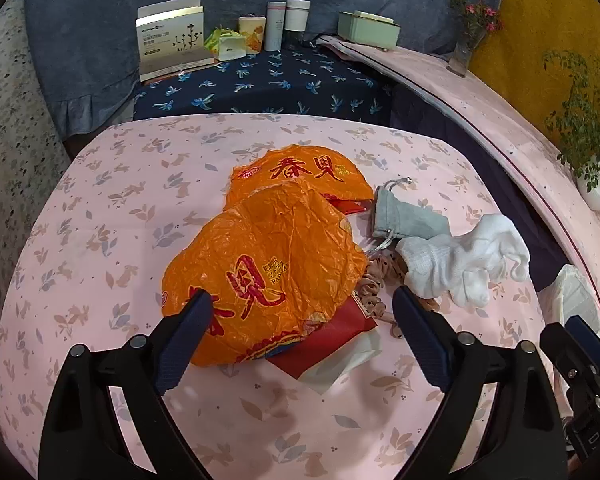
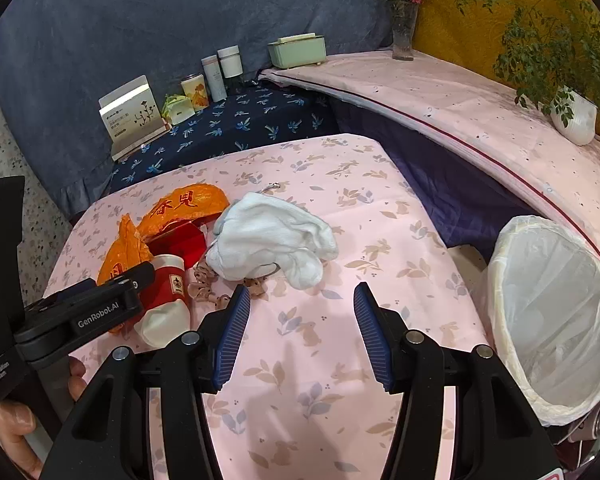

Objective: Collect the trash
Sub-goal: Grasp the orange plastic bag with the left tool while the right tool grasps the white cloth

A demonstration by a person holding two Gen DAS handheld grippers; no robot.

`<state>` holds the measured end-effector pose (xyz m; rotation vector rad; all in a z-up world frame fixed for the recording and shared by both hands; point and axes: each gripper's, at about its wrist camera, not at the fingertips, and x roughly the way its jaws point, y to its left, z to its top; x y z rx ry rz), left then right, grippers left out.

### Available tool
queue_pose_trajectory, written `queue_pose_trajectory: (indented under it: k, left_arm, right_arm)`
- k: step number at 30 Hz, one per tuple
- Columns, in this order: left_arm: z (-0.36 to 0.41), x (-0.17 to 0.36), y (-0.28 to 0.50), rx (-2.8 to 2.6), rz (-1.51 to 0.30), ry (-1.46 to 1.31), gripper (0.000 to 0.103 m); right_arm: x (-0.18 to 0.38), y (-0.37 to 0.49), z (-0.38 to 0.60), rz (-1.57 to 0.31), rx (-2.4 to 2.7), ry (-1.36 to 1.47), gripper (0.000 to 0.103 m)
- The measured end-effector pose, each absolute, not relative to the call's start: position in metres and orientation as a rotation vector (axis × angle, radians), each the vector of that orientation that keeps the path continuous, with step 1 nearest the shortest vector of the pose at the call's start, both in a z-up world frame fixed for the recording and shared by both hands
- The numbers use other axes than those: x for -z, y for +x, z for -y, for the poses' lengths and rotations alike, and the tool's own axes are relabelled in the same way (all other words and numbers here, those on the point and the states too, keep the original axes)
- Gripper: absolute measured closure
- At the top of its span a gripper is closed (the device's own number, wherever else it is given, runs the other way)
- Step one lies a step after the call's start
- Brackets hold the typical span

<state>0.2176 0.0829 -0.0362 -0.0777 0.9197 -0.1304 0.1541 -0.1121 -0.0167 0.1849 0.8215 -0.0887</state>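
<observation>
Two crumpled orange wrappers lie on the pink rabbit-print cloth: a near one and a far one. A red and white packet lies under the near wrapper; it also shows in the right wrist view. My left gripper is open, its fingers either side of the near wrapper's front edge. My right gripper is open and empty over bare cloth, in front of the white socks. A white-lined trash bin stands at the right.
A grey drawstring pouch, white socks and a beige scrunchie lie right of the wrappers. Boxes and tins stand on the dark blue cloth behind. A raised pink ledge holds a green box, a flower vase and a potted plant.
</observation>
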Motion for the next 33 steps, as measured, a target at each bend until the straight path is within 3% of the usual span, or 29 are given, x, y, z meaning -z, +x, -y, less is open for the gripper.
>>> queue_pose_trajectory:
  k: [8,13,25,26,28,30,33]
  left_arm:
    - [-0.093,0.045,0.227,0.177,-0.957,-0.110,0.048]
    - [-0.096,0.042,0.229,0.223,-0.969,-0.139,0.075]
    - [-0.102,0.028,0.225,0.228,-0.941,-0.162,0.083]
    - [-0.102,0.027,0.225,0.228,-0.941,-0.162,0.083]
    - [-0.102,0.025,0.224,0.226,-0.936,-0.159,0.084]
    - [-0.102,0.022,0.223,0.224,-0.931,-0.153,0.084]
    - [-0.101,0.016,0.220,0.221,-0.920,-0.153,0.084]
  right_arm:
    - [0.025,0.173,0.096,-0.843,0.072,0.188,0.050]
    - [0.031,0.187,0.086,-0.847,0.059,0.195,0.050]
    - [0.051,0.226,0.080,-0.870,0.077,0.255,0.051]
    - [0.054,0.230,0.081,-0.879,0.082,0.256,0.054]
    - [0.058,0.233,0.083,-0.893,0.078,0.260,0.076]
    - [0.061,0.233,0.085,-0.902,0.075,0.256,0.089]
    - [0.060,0.227,0.089,-0.891,0.083,0.262,0.096]
